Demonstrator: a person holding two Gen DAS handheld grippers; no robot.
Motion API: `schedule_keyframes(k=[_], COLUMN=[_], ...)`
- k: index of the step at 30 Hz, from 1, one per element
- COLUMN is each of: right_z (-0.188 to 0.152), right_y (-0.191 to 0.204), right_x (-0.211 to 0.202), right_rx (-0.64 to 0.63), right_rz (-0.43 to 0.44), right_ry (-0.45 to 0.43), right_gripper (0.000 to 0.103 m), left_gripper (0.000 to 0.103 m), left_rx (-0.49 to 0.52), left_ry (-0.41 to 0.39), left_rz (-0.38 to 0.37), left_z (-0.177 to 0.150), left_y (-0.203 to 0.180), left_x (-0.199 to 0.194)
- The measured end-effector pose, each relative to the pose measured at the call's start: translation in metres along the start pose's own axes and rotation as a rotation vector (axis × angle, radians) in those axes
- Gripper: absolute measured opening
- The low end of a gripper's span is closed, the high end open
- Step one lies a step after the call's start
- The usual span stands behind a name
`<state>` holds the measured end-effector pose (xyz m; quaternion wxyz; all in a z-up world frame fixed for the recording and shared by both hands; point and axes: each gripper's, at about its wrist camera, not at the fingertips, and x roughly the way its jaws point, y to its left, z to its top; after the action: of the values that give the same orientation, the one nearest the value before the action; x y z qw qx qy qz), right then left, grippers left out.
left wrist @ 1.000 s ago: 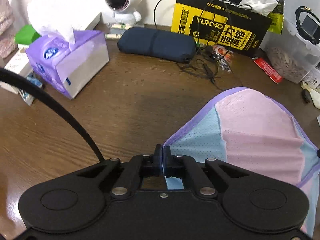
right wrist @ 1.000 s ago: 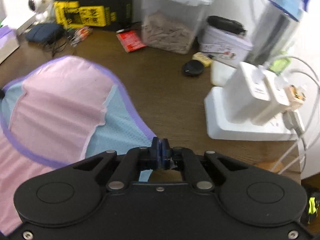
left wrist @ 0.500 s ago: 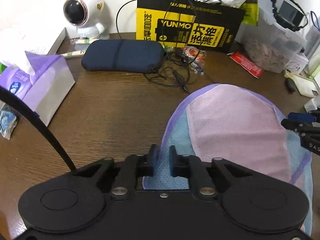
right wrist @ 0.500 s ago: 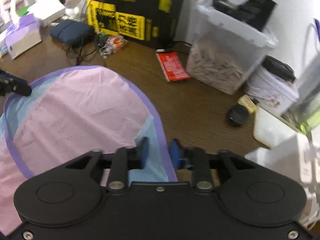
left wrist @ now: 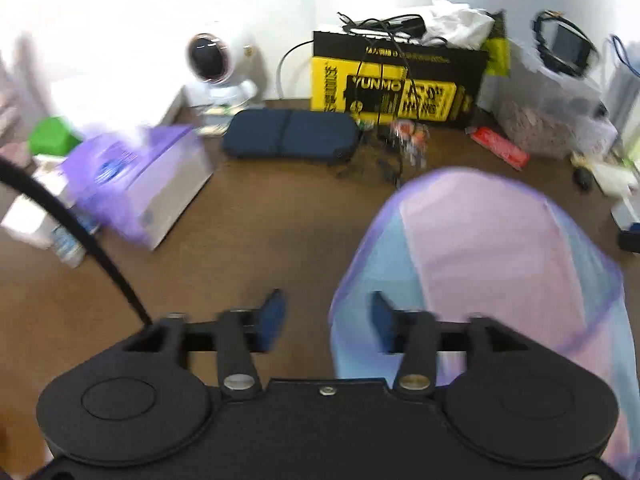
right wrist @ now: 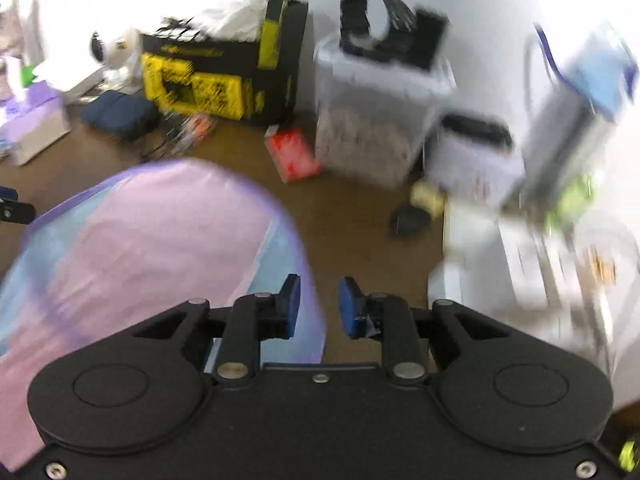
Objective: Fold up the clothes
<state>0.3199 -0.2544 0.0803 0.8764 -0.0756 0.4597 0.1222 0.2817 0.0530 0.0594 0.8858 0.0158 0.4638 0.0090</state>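
Observation:
A pink and light-blue mesh garment with purple trim lies folded on the brown table. My left gripper hovers over the garment's left edge; its jaws are opening, and the cloth edge lies below them, not pinched. In the right wrist view the same garment fills the lower left. My right gripper is above the garment's right edge; its jaws are opening too, and nothing is pinched between its blue pads. Both views are blurred by motion.
Behind the garment stand a yellow-black box, a dark blue pouch, tangled cables, a purple tissue box and a white camera. To the right are a clear bin, a red packet and white chargers.
Both grippers, shut on the garment's corners a second ago, have let go and spread their jaws. Both have lifted away, and the garment now lies flat on the table.

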Motion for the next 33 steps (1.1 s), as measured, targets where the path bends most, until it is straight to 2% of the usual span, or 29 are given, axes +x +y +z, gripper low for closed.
schedule_keyframes(k=[1,3,5,8,9,10,11,14,15,16,17,18,19,20,21,23,25,27,29,31,33], right_z=[-0.009,-0.053,-0.082,-0.113,-0.118,-0.121,-0.122,-0.124,-0.125,-0.125,-0.125,-0.125,-0.126,-0.129,-0.133,-0.14,-0.146,-0.152,-0.157,-0.163,-0.167], right_y=[0.0,0.012,0.026,0.046,0.049,0.053,0.056,0.053,0.051,0.047,0.045,0.043,0.042,0.041,0.039,0.036,0.037,0.039,0.043,0.048,0.055], right_x=[-0.005,-0.029,-0.044,-0.052,-0.052,-0.052,-0.054,-0.058,-0.058,-0.066,-0.079,-0.094,-0.11,-0.126,-0.143,-0.167,-0.18,-0.188,-0.192,-0.193,-0.188], right_rx=[0.003,-0.009,-0.032,-0.072,-0.079,-0.091,-0.112,-0.119,-0.105,-0.089,-0.086,-0.09,-0.094,-0.094,-0.092,-0.088,-0.095,-0.108,-0.13,-0.156,-0.178], right_rz=[0.017,0.072,0.095,0.086,0.083,0.082,0.068,-0.018,-0.024,-0.034,-0.029,-0.013,0.006,0.034,0.065,0.117,0.136,0.156,0.181,0.207,0.214], right_ry=[0.028,0.104,0.139,0.156,0.159,0.145,0.141,0.163,0.177,0.172,0.151,0.126,0.105,0.076,0.044,0.021,0.013,0.023,0.036,0.053,0.066], right_gripper=[0.026,0.026,0.026,0.025,0.022,0.013,0.008,0.008,0.009,0.017,0.032,0.041,0.065,0.081,0.082,0.082,0.082,0.082,0.082,0.082,0.082], left_gripper=[0.058,0.058,0.058,0.056,0.037,0.014,0.011,0.012,0.013,0.014,0.017,0.03,0.051,0.06,0.066,0.066,0.066,0.066,0.066,0.066,0.065], left_rx=[0.005,0.004,0.003,0.008,0.03,0.076,0.094,0.075,0.069,0.057,0.042,0.012,-0.039,-0.09,-0.121,-0.164,-0.203,-0.238,-0.319,-0.48,-0.583], left_ry=[0.028,0.088,0.127,0.166,0.157,0.126,0.111,0.118,0.121,0.128,0.132,0.132,0.132,0.138,0.149,0.194,0.261,0.292,0.326,0.338,0.305], left_rz=[-0.019,-0.055,-0.079,-0.088,-0.076,-0.047,-0.023,0.025,0.04,0.057,0.064,0.05,0.008,-0.055,-0.111,-0.217,-0.282,-0.33,-0.42,-0.546,-0.579], left_z=[-0.019,-0.051,-0.08,-0.106,-0.112,-0.116,-0.117,-0.115,-0.115,-0.116,-0.116,-0.117,-0.12,-0.124,-0.128,-0.138,-0.153,-0.164,-0.176,-0.19,-0.199], left_y=[-0.002,-0.01,-0.018,-0.028,-0.032,-0.038,-0.039,-0.032,-0.03,-0.027,-0.024,-0.02,-0.013,-0.007,-0.004,0.0,0.0,0.0,0.003,0.01,0.017], left_x=[-0.013,-0.032,-0.048,-0.055,-0.056,-0.059,-0.06,-0.062,-0.063,-0.067,-0.073,-0.083,-0.097,-0.109,-0.116,-0.128,-0.137,-0.141,-0.142,-0.142,-0.142])
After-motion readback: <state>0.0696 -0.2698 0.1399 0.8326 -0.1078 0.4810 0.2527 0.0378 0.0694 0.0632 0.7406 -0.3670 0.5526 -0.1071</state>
